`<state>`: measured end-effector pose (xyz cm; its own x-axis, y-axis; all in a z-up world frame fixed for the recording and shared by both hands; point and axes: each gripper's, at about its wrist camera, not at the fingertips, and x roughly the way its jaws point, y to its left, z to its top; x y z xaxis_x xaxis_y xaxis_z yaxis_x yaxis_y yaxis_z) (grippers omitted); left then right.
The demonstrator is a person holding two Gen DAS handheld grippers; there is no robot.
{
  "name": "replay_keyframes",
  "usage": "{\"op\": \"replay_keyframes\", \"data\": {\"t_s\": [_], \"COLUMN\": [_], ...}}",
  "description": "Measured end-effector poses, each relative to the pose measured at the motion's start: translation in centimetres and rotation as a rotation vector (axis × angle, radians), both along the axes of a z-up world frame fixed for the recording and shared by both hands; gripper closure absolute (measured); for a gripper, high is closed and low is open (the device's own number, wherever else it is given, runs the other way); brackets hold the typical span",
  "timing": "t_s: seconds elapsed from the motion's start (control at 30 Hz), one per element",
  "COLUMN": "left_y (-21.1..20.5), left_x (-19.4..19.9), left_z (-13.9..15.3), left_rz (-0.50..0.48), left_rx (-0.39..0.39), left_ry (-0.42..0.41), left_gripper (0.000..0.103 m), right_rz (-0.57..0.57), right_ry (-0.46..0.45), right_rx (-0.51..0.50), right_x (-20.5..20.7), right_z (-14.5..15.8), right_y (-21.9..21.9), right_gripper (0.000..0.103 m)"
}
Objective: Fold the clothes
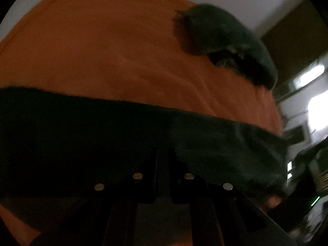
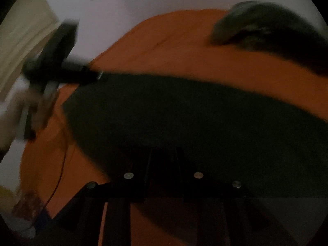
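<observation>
A dark green cloth is lying spread in a long band across an orange cover on the desk. Farther away, toward the right side, a second dark green piece is sitting in a rumpled heap on the same orange cover, well apart from the band. The left gripper is pointing down at the near edge of the band; its jaws are almost closed, and it is too dark to tell whether they are pinching the cloth. The right gripper is also pointing down over the near part of the dark green cloth, with its jaws a little way apart, and the dim picture is not showing whether any cloth is between them. In the right wrist view the left gripper is showing as a dark blur at the far left end of the band.
</observation>
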<state>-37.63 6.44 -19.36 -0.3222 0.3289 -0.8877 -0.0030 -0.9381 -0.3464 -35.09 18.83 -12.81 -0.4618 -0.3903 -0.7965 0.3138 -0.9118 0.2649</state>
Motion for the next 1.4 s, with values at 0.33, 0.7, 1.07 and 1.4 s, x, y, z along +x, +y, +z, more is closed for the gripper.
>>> {"op": "replay_keyframes", "data": {"t_s": [0.33,0.7,1.07,1.4], "left_y": [-1.4,3.3,5.5,4.3], "left_x": [-2.2,-3.6,-5.1,-3.9], "left_z": [-6.4,-6.5,-6.8,-4.8], "left_rz": [0.142,0.049,0.049,0.103], "left_rx": [0.145,-0.066,-0.074,0.061], "left_ry": [-0.12,-0.047,-0.048,0.055], "left_gripper": [0.094,0.093,0.093,0.093], "right_rz": [-0.338,-0.525,-0.429,-0.572], "right_ry": [-0.068,-0.088,-0.124,-0.03], "right_rx": [0.241,0.121,0.064,-0.044], "right_x": [-2.4,-1.2,-7.9,-7.5], "right_z": [-1.8,0.6,-0.4,2.9], "right_y": [25.9,37.1,27.3,26.1], "right_gripper": [0.103,0.103,0.103,0.101]}}
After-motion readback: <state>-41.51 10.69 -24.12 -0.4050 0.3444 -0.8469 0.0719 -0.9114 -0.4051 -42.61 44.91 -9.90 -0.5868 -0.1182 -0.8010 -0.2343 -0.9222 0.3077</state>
